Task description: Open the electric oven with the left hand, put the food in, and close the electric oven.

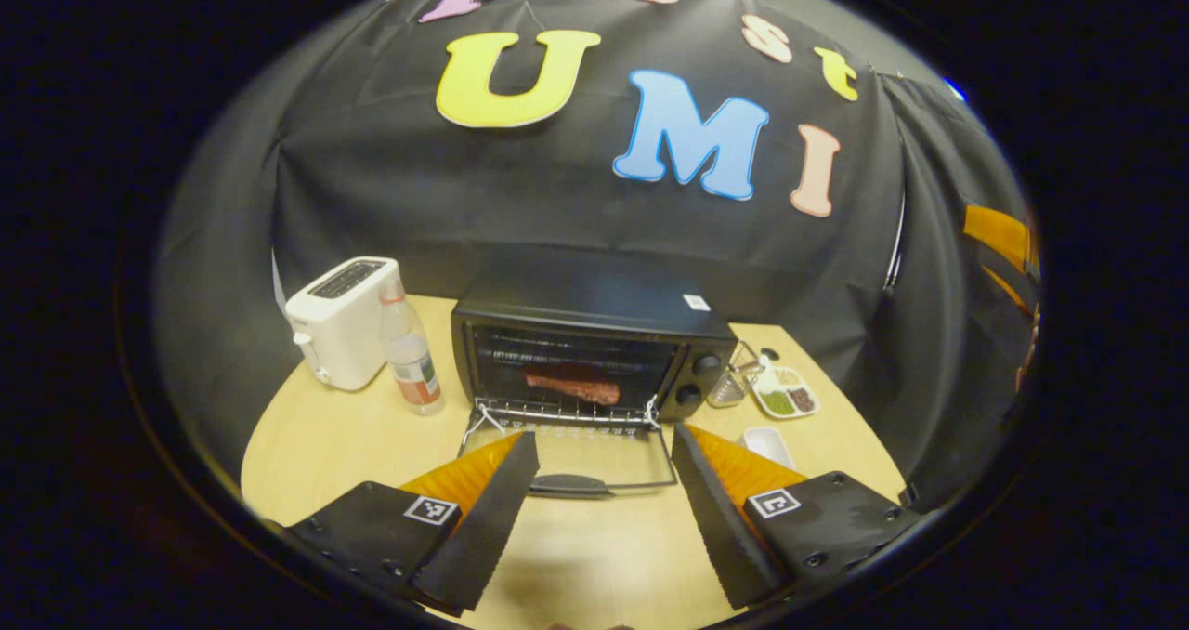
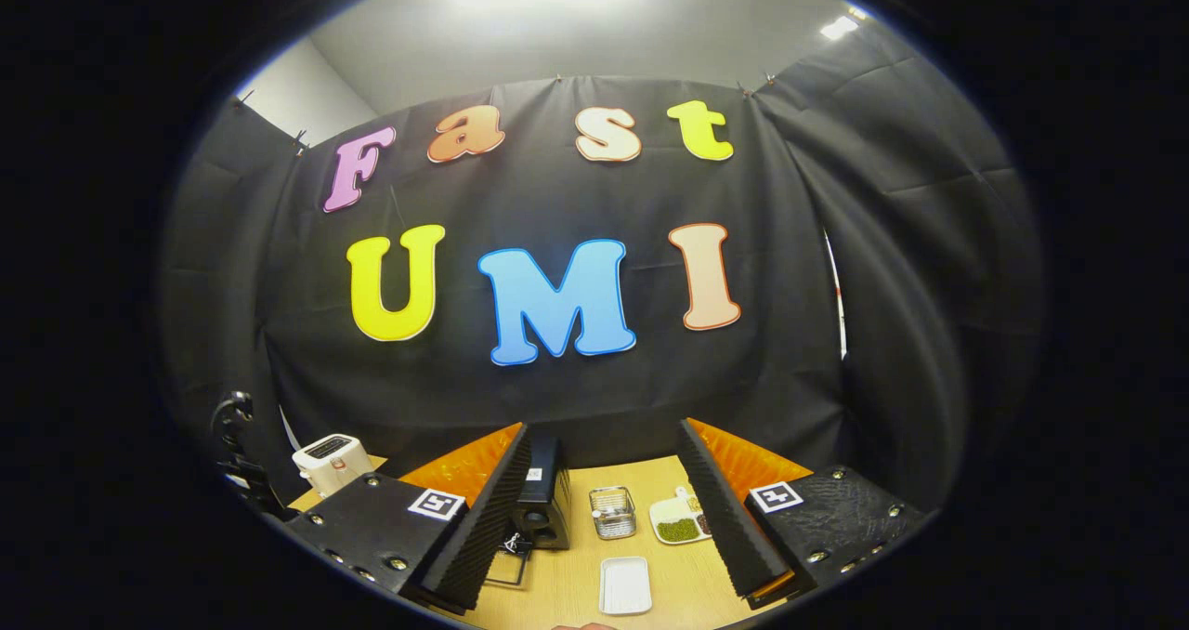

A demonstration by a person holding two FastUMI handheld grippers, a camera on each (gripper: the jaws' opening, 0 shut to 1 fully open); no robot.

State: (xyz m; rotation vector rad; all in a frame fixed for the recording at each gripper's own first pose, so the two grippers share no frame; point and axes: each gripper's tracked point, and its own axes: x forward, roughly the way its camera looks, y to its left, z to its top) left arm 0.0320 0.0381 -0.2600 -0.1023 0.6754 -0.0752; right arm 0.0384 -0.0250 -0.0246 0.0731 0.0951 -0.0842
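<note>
The black electric oven (image 1: pixel 594 309) stands mid-table with its glass door (image 1: pixel 581 453) dropped flat toward me, the handle (image 1: pixel 568 486) at the near edge. A reddish slab of food (image 1: pixel 573 386) lies on the wire rack inside. My left gripper (image 1: pixel 604 437) hovers open just in front of and above the door, its fingers to either side of the handle and holding nothing. My right gripper (image 2: pixel 604 428) is open and empty, held higher and farther back. In the right gripper view the oven (image 2: pixel 543 505) peeks from behind my left finger.
A white toaster (image 1: pixel 342 321) and a plastic bottle (image 1: pixel 411 356) stand left of the oven on the wooden table (image 1: pixel 325 444). To its right are a glass jar (image 1: pixel 729 384), a divided dish (image 1: pixel 785 393) and a small white plate (image 1: pixel 767 444).
</note>
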